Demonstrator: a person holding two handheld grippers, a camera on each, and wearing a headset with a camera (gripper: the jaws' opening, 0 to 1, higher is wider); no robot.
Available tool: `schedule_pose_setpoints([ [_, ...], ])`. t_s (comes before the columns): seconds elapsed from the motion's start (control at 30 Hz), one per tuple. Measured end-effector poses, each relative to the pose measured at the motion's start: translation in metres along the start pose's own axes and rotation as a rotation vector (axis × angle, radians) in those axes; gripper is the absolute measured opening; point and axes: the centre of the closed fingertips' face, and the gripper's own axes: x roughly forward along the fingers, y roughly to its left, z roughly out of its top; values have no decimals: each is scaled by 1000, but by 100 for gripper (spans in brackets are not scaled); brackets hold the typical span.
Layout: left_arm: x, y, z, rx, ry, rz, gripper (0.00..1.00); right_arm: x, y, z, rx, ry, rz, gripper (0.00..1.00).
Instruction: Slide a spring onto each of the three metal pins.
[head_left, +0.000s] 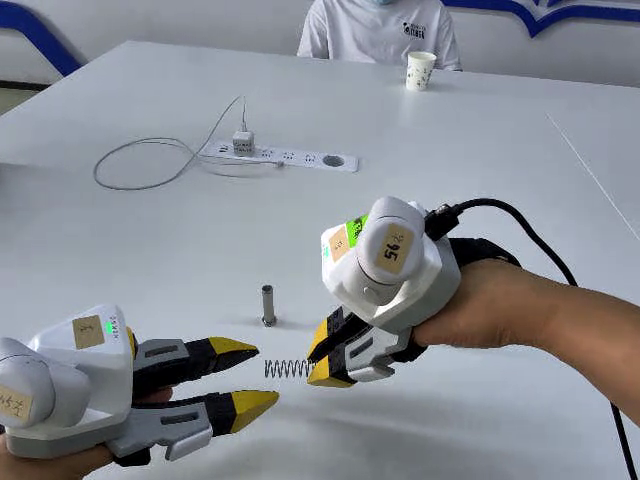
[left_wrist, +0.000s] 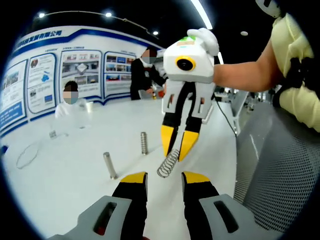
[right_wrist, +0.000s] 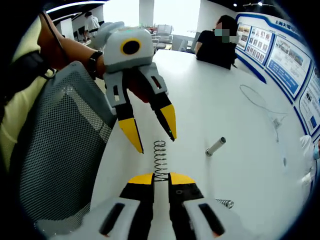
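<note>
nearest the person, the left gripper lay low over the white table with its yellow-tipped jaws spread wide and nothing between them. it was aimed at the loose end of the spring, probably to steady or take that end. just beyond its tips, the small grey coiled wire spring stuck out sideways from the right gripper, whose jaws were pinched together on one end of it. the right gripper view showed the coil rising straight out from between the closed tips, its far end free. holding it by one end left the bore open for a pin, i judged. a short upright grey metal pin stood bare just behind the spring, near but apart from it and from both grippers. in the left gripper view a second pin farther back seemed to carry coils, though it was too small to be sure. well beyond lay a white power strip and a paper cup.
</note>
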Motion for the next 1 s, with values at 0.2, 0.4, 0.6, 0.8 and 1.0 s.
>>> schedule_pose_setpoints([
  [0.2, 3, -7, 5, -2, -19, -27, 21, -1, 5, 4, -33, -28, 19, 11],
  [0.4, 5, -11, 8, -3, -27, -51, 16, -2, 7, 5, -60, -40, 27, 11],
  [0.6, 5, -12, 6, -4, -29, -65, 13, -3, 9, 7, -89, -54, 33, 11],
  [0.8, 4, -12, 6, -6, -31, -71, 13, -2, 11, 7, -107, -58, 37, 11],
  [1.0, 3, -12, 6, 2, -35, -72, 12, -1, 11, 7, -111, -54, 36, 11],
])
